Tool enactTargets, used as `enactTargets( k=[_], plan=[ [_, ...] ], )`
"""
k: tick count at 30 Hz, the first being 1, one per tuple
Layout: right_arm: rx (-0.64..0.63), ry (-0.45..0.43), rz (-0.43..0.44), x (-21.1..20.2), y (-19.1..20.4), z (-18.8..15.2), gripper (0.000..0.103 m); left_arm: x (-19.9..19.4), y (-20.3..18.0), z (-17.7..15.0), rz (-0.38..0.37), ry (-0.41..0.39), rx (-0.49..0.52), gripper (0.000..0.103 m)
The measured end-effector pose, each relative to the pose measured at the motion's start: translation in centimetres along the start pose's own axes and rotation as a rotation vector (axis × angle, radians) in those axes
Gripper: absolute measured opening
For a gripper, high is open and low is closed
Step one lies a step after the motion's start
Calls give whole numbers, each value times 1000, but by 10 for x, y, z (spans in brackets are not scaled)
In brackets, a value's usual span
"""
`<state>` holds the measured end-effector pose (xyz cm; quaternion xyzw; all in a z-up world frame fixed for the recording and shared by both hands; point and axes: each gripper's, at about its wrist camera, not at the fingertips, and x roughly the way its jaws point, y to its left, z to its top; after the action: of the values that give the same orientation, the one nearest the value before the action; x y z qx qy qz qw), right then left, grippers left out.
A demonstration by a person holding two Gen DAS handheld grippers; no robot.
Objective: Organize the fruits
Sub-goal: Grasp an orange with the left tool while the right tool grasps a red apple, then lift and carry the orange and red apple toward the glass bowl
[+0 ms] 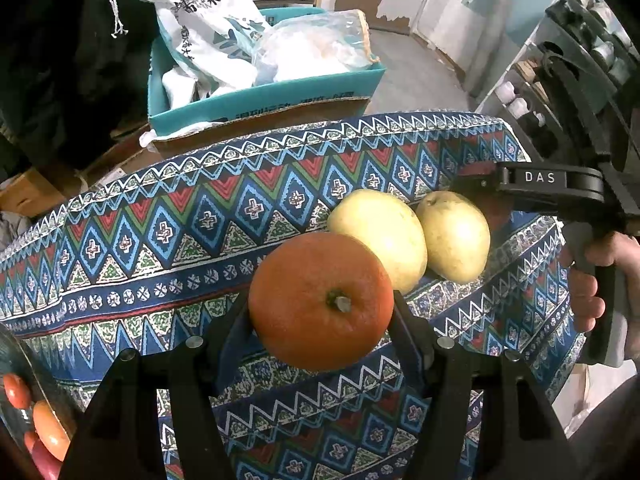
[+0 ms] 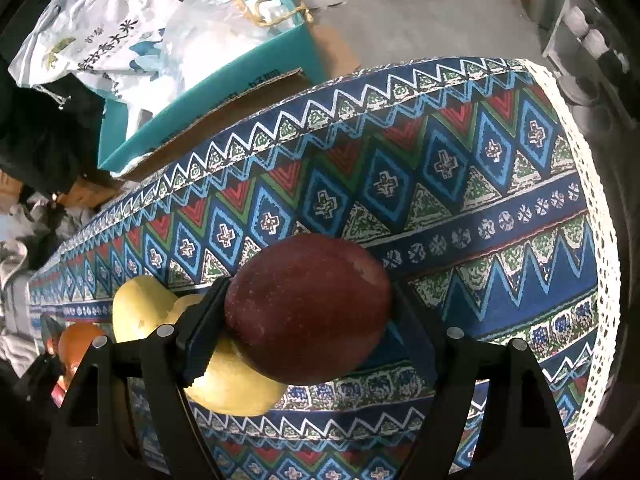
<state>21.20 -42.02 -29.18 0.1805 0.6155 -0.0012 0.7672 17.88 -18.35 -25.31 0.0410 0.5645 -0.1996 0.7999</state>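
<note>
My left gripper (image 1: 320, 304) is shut on an orange (image 1: 320, 300), stem end facing the camera, just above the patterned tablecloth (image 1: 160, 232). Two yellow pears (image 1: 380, 236) (image 1: 456, 236) lie side by side on the cloth right behind the orange. My right gripper (image 2: 308, 312) is shut on a dark red apple (image 2: 308, 308), beside the right pear (image 2: 232, 380); the other pear (image 2: 140, 304) and the orange (image 2: 78, 340) show to its left. In the left wrist view the right gripper's body (image 1: 552, 188) reaches in from the right, with the apple mostly hidden behind it.
A teal cardboard box (image 1: 260, 96) holding a white rice bag (image 1: 208, 20) and a plastic bag stands beyond the table's far edge. A shelf with bottles (image 1: 520, 108) is at the right. Red and orange items (image 1: 40, 420) sit at the lower left.
</note>
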Motion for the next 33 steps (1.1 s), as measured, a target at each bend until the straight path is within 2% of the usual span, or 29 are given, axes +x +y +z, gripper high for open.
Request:
enactTargets(
  k=[8,14,33],
  plan=[
    [-76,-72,-54,-25,8,-8,79,-14,0,-3,3,-16,-4,67],
    [-167,-145,-95,-50,27,-17,79,-32,-2,-6,9,-39,2,67],
    [-312,-243,-24,-108,95,-62,79,-100,2,-24,31,-129,1,67]
  ],
)
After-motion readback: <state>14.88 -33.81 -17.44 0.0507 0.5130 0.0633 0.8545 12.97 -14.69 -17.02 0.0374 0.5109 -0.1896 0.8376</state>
